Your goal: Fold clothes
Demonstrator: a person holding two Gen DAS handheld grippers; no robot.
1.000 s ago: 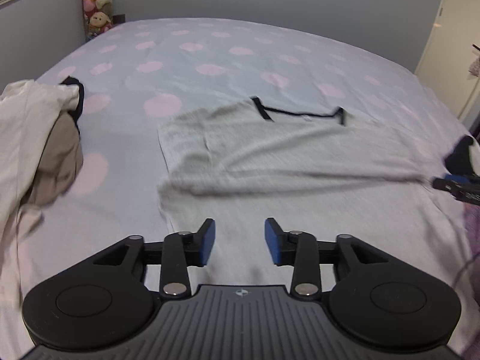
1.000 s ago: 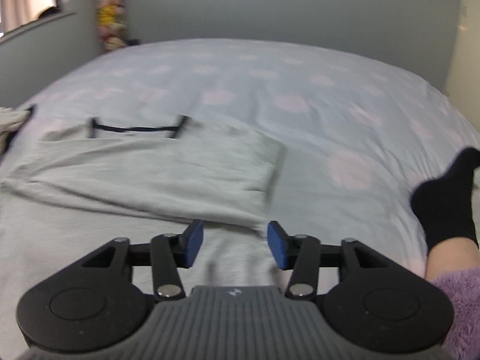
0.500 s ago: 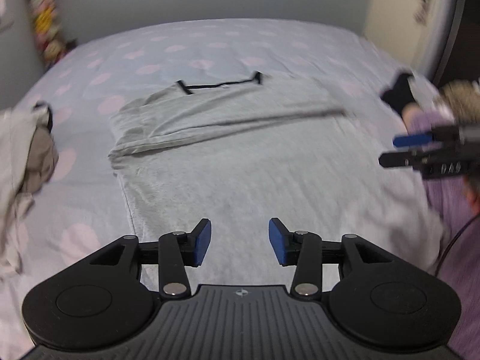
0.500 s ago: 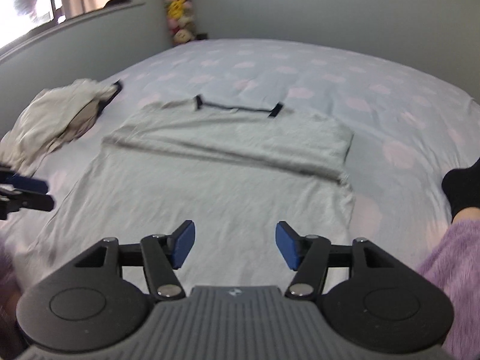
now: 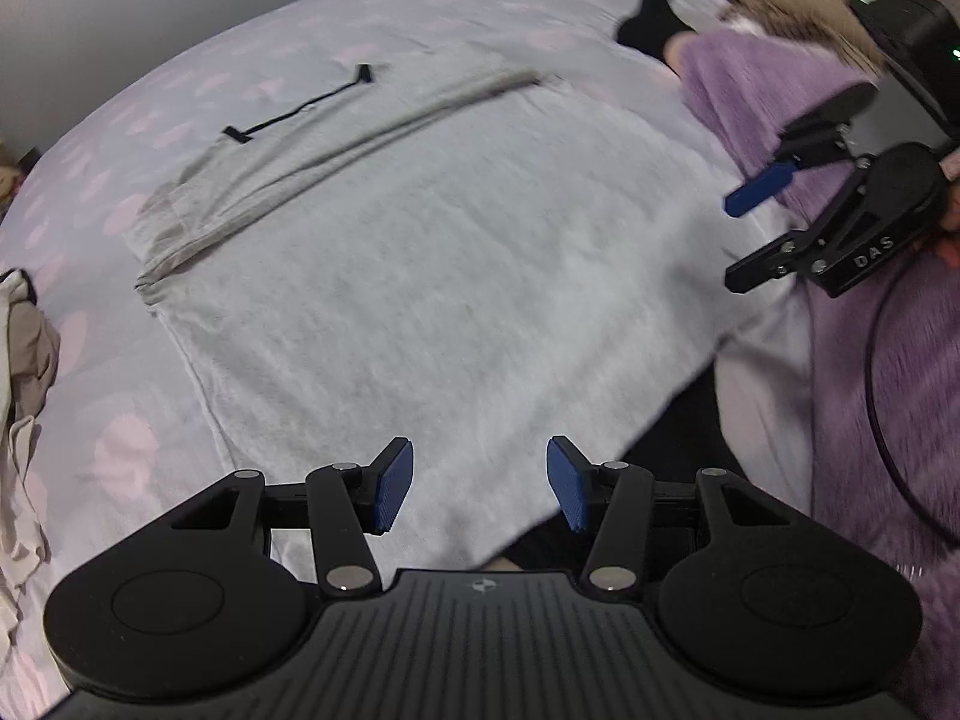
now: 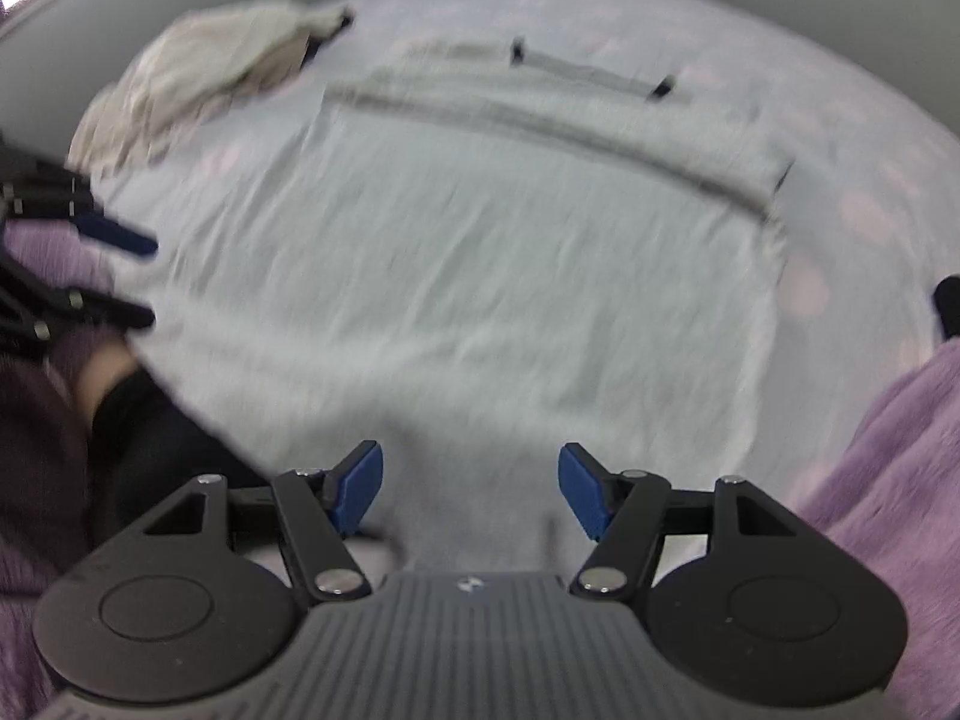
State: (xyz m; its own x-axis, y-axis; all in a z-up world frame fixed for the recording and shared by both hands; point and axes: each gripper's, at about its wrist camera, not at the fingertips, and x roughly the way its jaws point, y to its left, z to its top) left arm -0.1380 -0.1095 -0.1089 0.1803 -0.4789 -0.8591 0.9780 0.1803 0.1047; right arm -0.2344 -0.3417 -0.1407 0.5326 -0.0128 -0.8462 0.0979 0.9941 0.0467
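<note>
A grey T-shirt (image 5: 420,252) with a black collar trim (image 5: 300,111) lies flat on the bed, its far part folded over into a band. It also shows in the right wrist view (image 6: 480,240). My left gripper (image 5: 477,483) is open and empty, just above the shirt's near hem. My right gripper (image 6: 471,483) is open and empty over the near hem on the other side. The right gripper shows in the left wrist view (image 5: 762,222), the left gripper in the right wrist view (image 6: 129,282), both open.
A pile of beige and white clothes (image 6: 198,78) lies left of the shirt, also in the left wrist view (image 5: 18,372). The person's purple fleece legs (image 5: 870,330) and black sock (image 5: 651,21) lie at the bed's near and right side. The bedspread (image 5: 120,420) has pink dots.
Both grippers have pulled back from the folded far band toward the shirt's near hem. Both stayed open and the jaws stand wider. The shirt has not moved.
</note>
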